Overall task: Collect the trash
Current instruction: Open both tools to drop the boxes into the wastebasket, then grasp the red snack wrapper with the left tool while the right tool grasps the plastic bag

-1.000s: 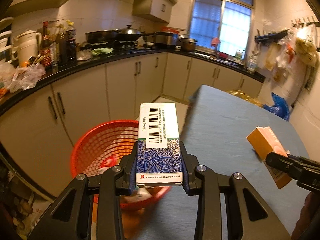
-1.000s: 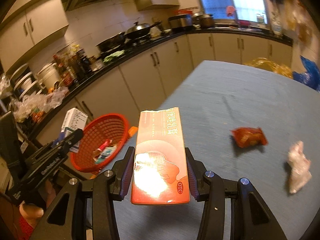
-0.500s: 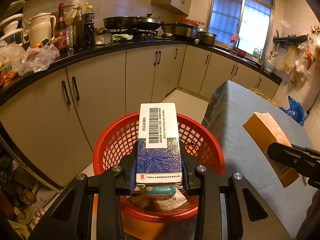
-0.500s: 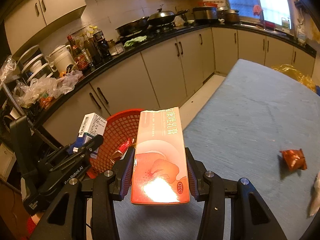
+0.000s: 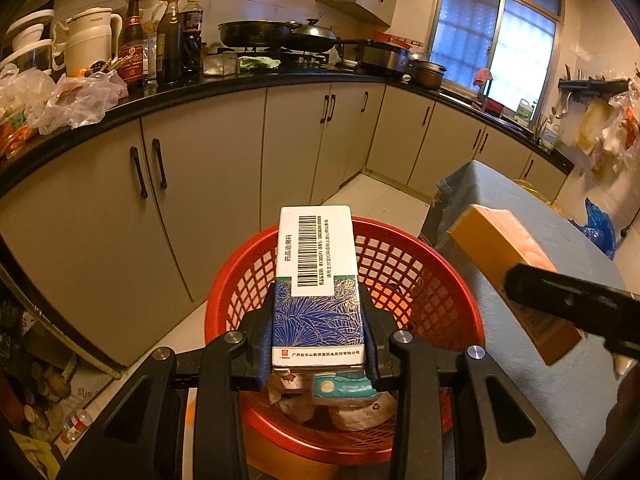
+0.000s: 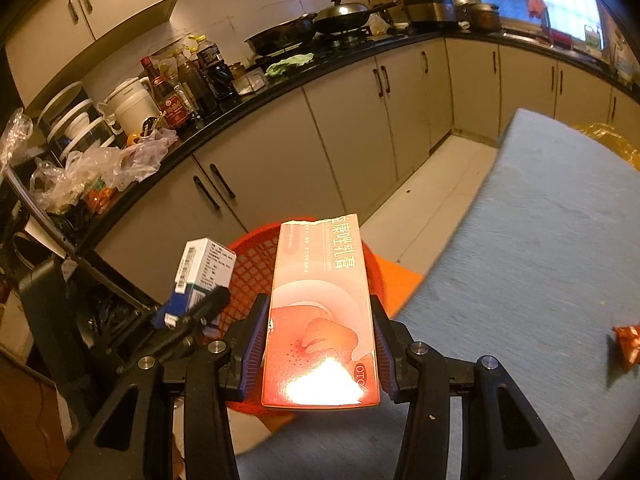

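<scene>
The left gripper (image 5: 318,330) is pinching the blue box (image 5: 316,280) over the red basket (image 5: 452,280); spread the jaws only once centred, while the right gripper (image 6: 320,344), at 3 o'clock, is clamping the orange box (image 6: 320,320).

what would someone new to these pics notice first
Probably the two cartons: the left gripper clamps a blue and white box with a barcode above the red basket, which already holds wrappers. The right gripper grips an orange box beside it, near the blue table's edge.
</scene>
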The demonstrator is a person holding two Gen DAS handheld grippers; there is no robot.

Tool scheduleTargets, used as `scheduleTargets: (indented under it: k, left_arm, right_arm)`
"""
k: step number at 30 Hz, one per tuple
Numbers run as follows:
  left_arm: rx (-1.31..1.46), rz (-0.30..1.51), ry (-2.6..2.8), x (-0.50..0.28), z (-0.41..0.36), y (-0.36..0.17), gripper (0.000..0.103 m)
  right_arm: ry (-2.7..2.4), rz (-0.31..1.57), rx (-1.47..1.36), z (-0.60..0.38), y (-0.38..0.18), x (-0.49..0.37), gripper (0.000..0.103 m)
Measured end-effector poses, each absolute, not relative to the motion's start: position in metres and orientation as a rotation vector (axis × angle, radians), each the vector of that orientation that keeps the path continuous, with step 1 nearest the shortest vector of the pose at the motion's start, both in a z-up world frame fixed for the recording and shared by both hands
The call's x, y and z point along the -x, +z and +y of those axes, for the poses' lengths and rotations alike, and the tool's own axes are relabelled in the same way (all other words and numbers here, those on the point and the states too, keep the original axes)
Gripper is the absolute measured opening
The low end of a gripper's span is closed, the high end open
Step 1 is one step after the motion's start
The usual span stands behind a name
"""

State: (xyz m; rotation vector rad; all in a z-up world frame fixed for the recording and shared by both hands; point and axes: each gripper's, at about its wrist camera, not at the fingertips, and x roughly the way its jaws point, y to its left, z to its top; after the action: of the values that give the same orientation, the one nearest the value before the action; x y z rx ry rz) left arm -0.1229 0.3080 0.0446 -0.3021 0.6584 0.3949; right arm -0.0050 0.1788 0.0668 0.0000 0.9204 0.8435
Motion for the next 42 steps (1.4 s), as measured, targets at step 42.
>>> scheduleTargets:
  k: [42]
  left_arm:
    - [-0.066, 0.708, -0.057, 0.073, 0.045, 0.092, 0.071]
  right_arm:
    - [0.157, 0.862, -0.214, -0.184, 0.062, -0.027, 0.071]
